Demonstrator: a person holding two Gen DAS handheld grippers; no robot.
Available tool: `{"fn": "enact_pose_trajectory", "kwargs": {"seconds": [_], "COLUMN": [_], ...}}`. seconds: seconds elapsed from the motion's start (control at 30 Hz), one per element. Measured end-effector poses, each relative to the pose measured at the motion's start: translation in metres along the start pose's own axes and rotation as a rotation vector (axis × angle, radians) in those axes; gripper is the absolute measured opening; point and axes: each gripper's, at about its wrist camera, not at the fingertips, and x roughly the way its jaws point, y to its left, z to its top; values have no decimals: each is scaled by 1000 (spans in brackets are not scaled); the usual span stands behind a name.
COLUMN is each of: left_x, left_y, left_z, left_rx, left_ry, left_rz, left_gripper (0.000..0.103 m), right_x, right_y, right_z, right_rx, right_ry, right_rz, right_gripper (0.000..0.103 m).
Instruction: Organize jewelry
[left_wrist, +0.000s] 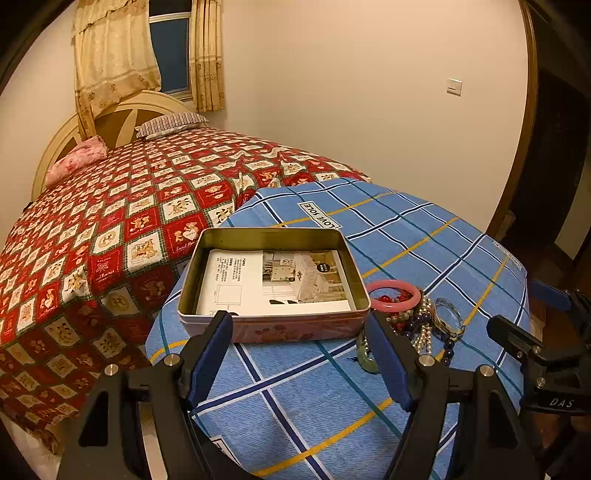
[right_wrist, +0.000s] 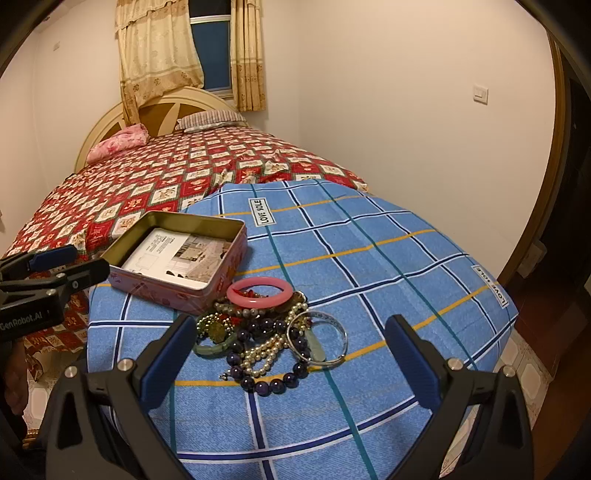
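A low surface covered by a blue checked cloth (right_wrist: 369, 258) fills the lower half of both views, with a bed under a red patterned quilt (right_wrist: 166, 177) behind it toward the upper left. An open tin (left_wrist: 273, 325) is set at the centre of the left wrist view; only a printed leaflet (left_wrist: 273, 280) is seen inside, so nothing is judged to have been sorted yet. The lidless tin appears to be meant as the container, placed just beside the jewelry so that each transfer is short.

The jewelry pile (right_wrist: 266, 332) is heaped at the centre of the right wrist view, touching the tin's near corner. A pink bangle (right_wrist: 259, 291) is rested on top at the back, a silver bangle (right_wrist: 325, 339) lies at the right edge, and dark purple beads (right_wrist: 273, 384) and a pearl strand (right_wrist: 258, 350) are tangled toward the front.

The left gripper (left_wrist: 299, 354) is held wide open and empty, aimed at the tin's front wall, perhaps to steady it. The right gripper (right_wrist: 288, 358) is likewise spread wide with nothing gripped, its fingers framing the pile, which suggests a first pick is being lined up. Tangling is judged the main risk: one strand lifted may drag others.
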Motion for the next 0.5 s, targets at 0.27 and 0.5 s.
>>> {"fn": "enact_pose_trajectory", "kwargs": {"seconds": [0.27,0.5], "left_x": [-1,0], "left_y": [1,1], "left_z": [0,-1], "left_rx": [0,0], "left_ry": [2,2], "left_rz": [-1,-1], "left_gripper": [74,74], "right_x": [0,0], "right_y": [0,0], "right_z": [0,0], "right_rx": [1,0], "right_ry": [1,2], "right_rz": [0,0], "right_gripper": [103,103]}}
